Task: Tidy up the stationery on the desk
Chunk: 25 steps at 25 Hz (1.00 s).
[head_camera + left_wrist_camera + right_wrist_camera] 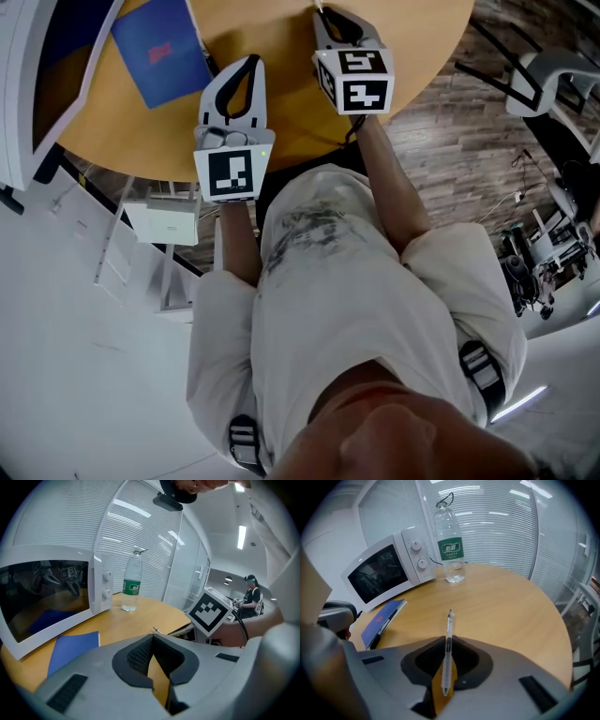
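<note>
My right gripper [446, 639] is shut on a clear pen [448, 656] with a black grip. The pen runs forward between the pads and its tip sticks out over the round wooden table [511, 606]. In the head view this gripper [324, 13] is over the table's near edge. My left gripper [251, 60] hovers beside it on the left, jaws shut [151, 637] with nothing between them. A blue notebook [161, 47] [382, 617] [75, 651] lies flat to the left, with a black pen [383, 629] along its edge.
A white microwave [389, 569] [47, 592] stands at the table's left. A water bottle [451, 545] [132, 585] stands upright beside it. A white box [164, 220] sits under the table edge, and a chair [553, 75] stands on the floor at right.
</note>
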Tool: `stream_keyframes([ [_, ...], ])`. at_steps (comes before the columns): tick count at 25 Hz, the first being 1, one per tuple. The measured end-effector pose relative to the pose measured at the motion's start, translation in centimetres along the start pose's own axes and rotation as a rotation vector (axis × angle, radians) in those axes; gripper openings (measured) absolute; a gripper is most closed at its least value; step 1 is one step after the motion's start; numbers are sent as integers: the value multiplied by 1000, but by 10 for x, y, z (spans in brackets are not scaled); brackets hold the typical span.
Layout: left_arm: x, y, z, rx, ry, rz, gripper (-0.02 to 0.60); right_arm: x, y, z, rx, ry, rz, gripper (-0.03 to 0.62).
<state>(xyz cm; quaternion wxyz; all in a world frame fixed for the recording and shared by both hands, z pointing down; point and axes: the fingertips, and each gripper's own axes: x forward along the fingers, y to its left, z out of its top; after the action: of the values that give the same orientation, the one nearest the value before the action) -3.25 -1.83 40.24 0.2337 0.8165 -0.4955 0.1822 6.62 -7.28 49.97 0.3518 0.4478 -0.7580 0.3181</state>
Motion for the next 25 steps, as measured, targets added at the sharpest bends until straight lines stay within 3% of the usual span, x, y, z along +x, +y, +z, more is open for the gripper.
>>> stream_keyframes([
  [17,43,-31,14,4,29,-16,8,-1,-66,1,62,4,-90,97],
  [22,43,-30,14,4,34,-1,8,1,-62,2,61,-1,-69,98],
  [25,40,-29,14,2,35,9,8,1,-57,2,55,-6,-41,138],
])
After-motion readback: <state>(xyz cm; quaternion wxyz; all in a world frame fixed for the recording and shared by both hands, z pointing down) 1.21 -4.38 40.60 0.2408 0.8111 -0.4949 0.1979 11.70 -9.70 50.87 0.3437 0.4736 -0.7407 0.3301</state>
